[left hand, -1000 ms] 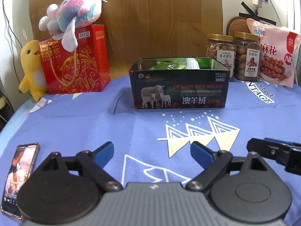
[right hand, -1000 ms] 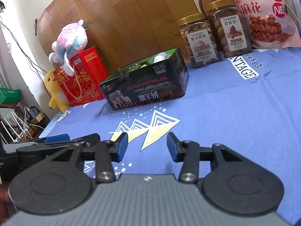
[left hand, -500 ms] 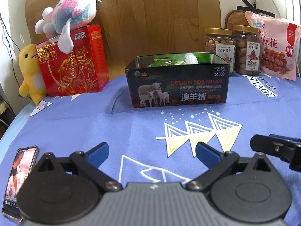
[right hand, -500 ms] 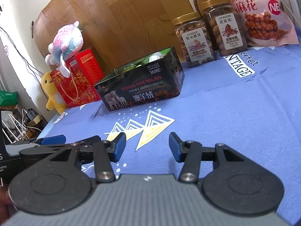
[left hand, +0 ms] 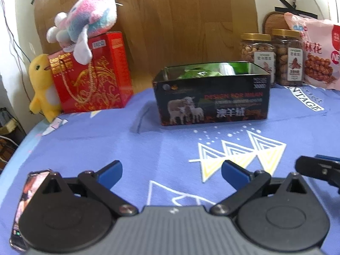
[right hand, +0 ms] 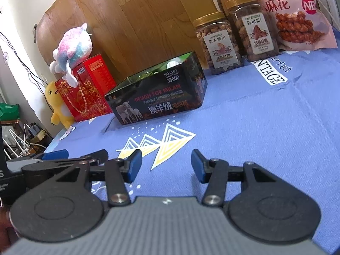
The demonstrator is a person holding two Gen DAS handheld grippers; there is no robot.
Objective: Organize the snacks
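A black open tin box with sheep art stands on the blue cloth; green and white packets show inside it. It also shows in the right wrist view. Two nut jars and a pink snack bag stand behind and to the right of it. My left gripper is open and empty, low over the cloth in front of the box. My right gripper is open and empty, beside the left one.
A red gift box with a pastel plush on top and a yellow duck plush stand at the back left. A phone lies at the near left edge. A wooden board leans behind.
Both grippers have drawn back slightly and tilted; the box and jars shifted a little in view. Both stay open and empty.
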